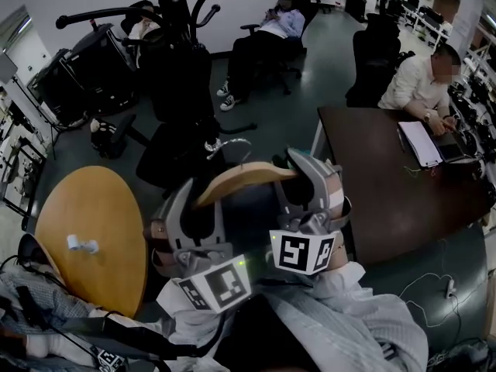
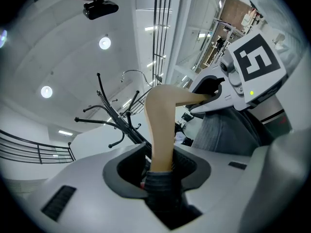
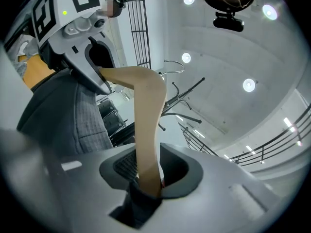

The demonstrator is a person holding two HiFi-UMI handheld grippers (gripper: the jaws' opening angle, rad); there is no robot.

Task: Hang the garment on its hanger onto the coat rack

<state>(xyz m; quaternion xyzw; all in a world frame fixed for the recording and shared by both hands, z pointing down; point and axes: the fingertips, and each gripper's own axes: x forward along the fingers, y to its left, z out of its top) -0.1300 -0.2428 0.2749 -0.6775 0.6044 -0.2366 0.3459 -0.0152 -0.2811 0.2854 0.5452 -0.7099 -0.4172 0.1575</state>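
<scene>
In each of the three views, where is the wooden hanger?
Head view: wooden hanger just below centre, a curved tan bar.
Left gripper view: wooden hanger rising from bottom centre, bending right.
Right gripper view: wooden hanger rising from bottom centre, bending left.
Shared landmark: the black coat rack, beyond the hanger in every view.

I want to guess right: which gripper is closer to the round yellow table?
Left. The left gripper is beside the table's edge; the right gripper is beyond the hanger.
</scene>
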